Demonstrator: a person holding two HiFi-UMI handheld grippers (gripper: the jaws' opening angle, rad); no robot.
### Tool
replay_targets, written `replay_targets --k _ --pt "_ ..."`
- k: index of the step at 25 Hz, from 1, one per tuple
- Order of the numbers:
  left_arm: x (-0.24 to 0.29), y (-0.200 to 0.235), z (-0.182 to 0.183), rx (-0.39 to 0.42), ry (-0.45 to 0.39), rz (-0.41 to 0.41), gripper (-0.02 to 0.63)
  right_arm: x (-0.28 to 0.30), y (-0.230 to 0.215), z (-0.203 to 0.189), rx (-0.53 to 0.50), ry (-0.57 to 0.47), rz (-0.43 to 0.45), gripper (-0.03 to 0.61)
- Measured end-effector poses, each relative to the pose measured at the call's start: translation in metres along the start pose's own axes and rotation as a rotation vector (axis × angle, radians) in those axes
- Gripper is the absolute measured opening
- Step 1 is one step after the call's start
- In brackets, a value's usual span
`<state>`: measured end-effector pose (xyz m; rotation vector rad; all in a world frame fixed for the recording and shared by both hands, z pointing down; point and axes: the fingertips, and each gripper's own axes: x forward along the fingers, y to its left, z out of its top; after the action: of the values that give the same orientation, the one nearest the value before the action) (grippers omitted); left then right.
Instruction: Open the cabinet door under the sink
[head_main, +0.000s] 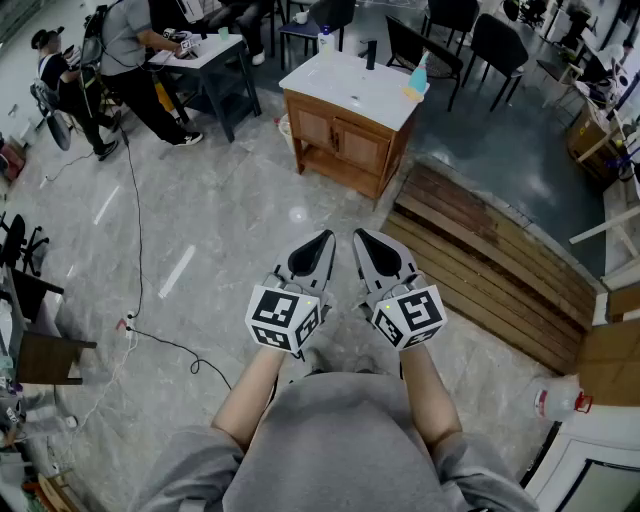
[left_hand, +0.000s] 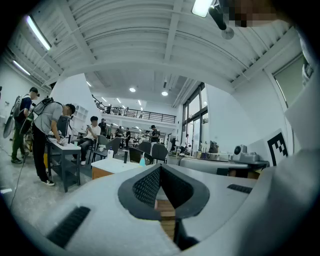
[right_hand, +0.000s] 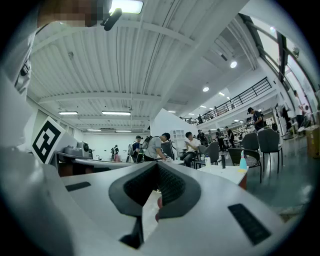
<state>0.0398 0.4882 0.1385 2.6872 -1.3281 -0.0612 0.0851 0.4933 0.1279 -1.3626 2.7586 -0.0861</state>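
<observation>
The sink cabinet (head_main: 350, 140) is a wooden vanity with a white top, standing far ahead across the floor. Its two doors (head_main: 340, 140) are shut. It also shows small in the left gripper view, cabinet (left_hand: 107, 169), and in the right gripper view, cabinet (right_hand: 227, 174). My left gripper (head_main: 322, 243) and right gripper (head_main: 364, 242) are held side by side close to the body, pointing toward the cabinet and well short of it. Both are shut with nothing between the jaws, as the left gripper (left_hand: 160, 168) and right gripper (right_hand: 157, 165) show in their own views.
On the vanity top stand a blue bottle (head_main: 417, 78), a white bottle (head_main: 325, 40) and a black faucet (head_main: 371, 53). A wooden plank platform (head_main: 500, 260) lies to the right. People work at a table (head_main: 205, 50) at the back left. A cable (head_main: 135, 250) runs along the floor.
</observation>
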Motion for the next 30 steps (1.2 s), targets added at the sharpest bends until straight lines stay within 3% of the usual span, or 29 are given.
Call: replay_targets --k 21,30 --pt "-0.037 0.075 -0.027 -0.07 0.065 0.01 0.008 0.048 0.037 -0.041 0.098 0.055 -0.056 0.009" --pt "-0.008 0.089 -0.053 -0.123 0.121 -0.022 0.008 0.057 0.017 -0.073 0.134 0.112 -0.098 0.009"
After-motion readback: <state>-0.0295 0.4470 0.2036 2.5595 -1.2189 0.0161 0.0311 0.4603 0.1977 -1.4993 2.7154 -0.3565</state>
